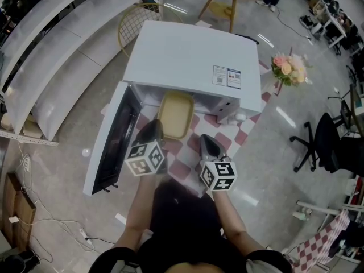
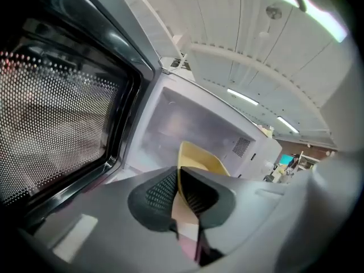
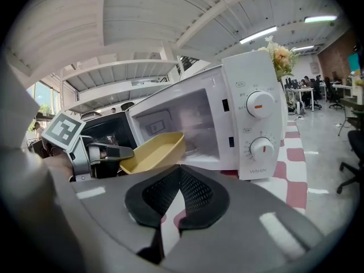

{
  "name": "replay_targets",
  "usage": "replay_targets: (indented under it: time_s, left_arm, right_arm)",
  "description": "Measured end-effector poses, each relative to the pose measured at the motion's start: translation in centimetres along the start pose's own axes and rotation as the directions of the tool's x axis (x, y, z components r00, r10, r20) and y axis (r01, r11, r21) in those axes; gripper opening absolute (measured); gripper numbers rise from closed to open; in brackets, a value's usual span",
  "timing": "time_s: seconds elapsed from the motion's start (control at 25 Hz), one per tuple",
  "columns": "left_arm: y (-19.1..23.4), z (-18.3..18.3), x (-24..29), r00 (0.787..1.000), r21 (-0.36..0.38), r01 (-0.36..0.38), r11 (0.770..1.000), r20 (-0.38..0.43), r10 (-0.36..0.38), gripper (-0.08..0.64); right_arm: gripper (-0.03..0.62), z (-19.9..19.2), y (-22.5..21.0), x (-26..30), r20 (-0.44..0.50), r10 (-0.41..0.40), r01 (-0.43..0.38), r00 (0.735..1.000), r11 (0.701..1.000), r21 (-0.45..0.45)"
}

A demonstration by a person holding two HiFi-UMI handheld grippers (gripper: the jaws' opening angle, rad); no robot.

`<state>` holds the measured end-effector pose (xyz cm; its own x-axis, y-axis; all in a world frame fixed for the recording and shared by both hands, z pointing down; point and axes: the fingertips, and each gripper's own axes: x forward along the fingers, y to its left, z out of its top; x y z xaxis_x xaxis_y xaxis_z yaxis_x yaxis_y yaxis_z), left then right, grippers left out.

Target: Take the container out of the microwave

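Red-white checked cloth (image 1: 183,155) lies under the microwave (image 1: 193,56). Left gripper (image 1: 153,128) is clamped on the near rim of the yellow container (image 1: 175,114), which is held at the oven mouth, partly out. Right gripper (image 1: 206,141) has its jaws together with nothing in them. Door (image 1: 114,138) is swung open to the left. Beyond are flowers (image 1: 289,68), a glossy grey floor (image 1: 68,90) and an office chair (image 1: 321,144).

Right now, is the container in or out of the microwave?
Mostly out. The container juts from the open microwave, its rim clamped by the left gripper; its far end is at the opening.
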<state>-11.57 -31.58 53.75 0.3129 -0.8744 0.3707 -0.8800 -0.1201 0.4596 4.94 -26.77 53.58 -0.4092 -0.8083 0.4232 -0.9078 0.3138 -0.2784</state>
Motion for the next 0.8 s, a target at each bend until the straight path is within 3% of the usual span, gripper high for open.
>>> replay_targets:
  time_s: [0.8]
  left_arm:
    - [-0.6, -1.3, -3.3, 0.999, 0.016, 0.046, 0.999, -0.021, -0.045, 0.026]
  right_arm:
    - [0.000, -1.0, 0.7, -3.1, 0.016, -0.067, 0.066, 0.998, 0.998, 0.014]
